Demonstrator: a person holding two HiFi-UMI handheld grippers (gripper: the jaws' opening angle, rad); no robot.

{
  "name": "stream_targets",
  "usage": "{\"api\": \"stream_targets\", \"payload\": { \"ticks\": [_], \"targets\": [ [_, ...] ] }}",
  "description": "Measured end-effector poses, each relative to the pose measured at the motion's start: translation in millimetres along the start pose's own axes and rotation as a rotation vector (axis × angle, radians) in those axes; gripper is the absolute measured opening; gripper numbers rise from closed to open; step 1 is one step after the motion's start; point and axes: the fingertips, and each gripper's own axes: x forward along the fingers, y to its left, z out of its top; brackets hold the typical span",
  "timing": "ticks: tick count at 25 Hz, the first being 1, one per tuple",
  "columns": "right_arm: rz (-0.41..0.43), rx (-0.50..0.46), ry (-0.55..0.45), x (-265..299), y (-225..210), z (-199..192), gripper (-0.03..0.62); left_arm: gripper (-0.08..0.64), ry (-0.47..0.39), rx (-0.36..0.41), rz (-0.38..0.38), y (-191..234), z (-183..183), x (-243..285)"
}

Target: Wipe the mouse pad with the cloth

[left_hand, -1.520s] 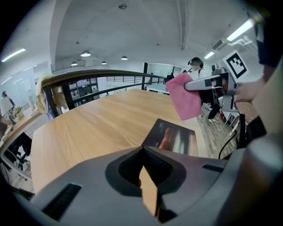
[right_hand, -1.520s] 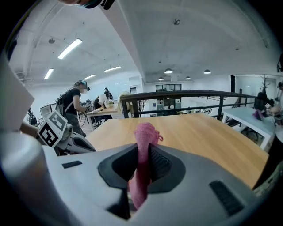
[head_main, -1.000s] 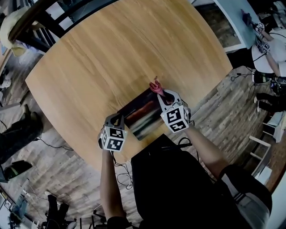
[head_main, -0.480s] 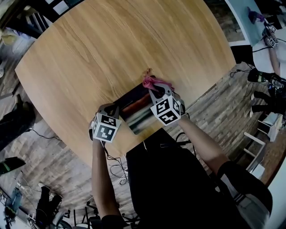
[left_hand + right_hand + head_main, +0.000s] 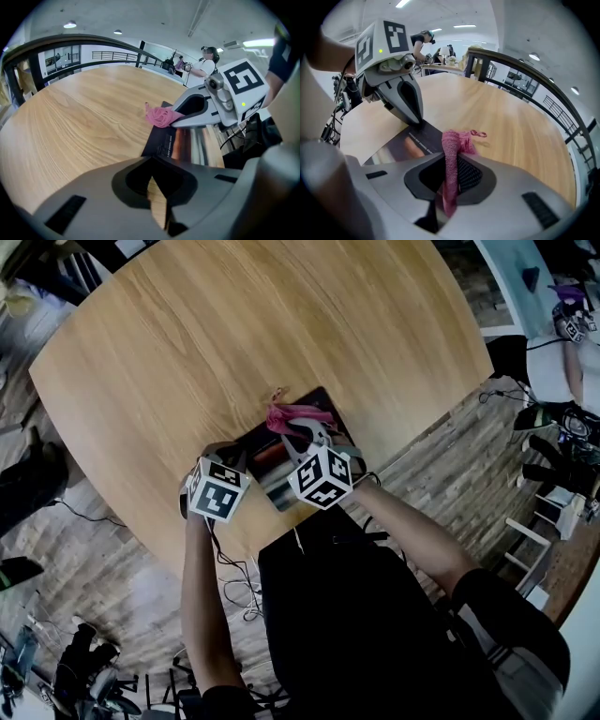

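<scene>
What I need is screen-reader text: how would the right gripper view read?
The right gripper is shut on a pink cloth by a dark rectangular mouse pad on a wooden table; the left gripper touches its corner.

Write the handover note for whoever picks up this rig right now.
Left tool: shut and empty. Its tips are down on a corner of the dark rectangular printed mouse pad, apparently pinning it.
Right tool: shut on the crumpled pink cloth. The cloth's free end lies at the pad's far edge, partly over the round light wooden table.
Done: the cloth is gripped and brought to the pad. How much is already wiped cannot be told.
Left: probably sweep the cloth across the rest of the pad, toward the person, while the left tool steadies it.
</scene>
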Motion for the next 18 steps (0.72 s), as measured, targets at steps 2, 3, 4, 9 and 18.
{"api": "stream_targets", "payload": {
  "ticks": [2, 3, 4, 9, 18],
  "targets": [
    [0.018, -0.038, -0.004, 3.4, 9.3, 5.2, 0.06, 0.023, 0.005, 0.002, -0.002, 1.2, -0.4, 0.1],
    [0.029, -0.055, -0.006, 4.9, 13.4, 7.6, 0.06, 0.023, 0.006, 0.005, -0.002, 1.9, -0.3, 0.2],
    [0.042, -0.07, -0.009, 6.1, 17.1, 9.6, 0.06, 0.023, 0.005, 0.012, 0.001, 2.2, -0.1, 0.2],
    [0.108, -0.132, -0.029, 9.0, 29.8, 16.3, 0.06, 0.023, -0.022, 0.02, 0.002, 2.9, -0.5, 0.6],
    [0.203, -0.298, -0.057, 10.5, 55.9, 22.9, 0.06, 0.023, -0.029, 0.007, -0.051, 4.6, 1.1, 3.1]
  ]
}}
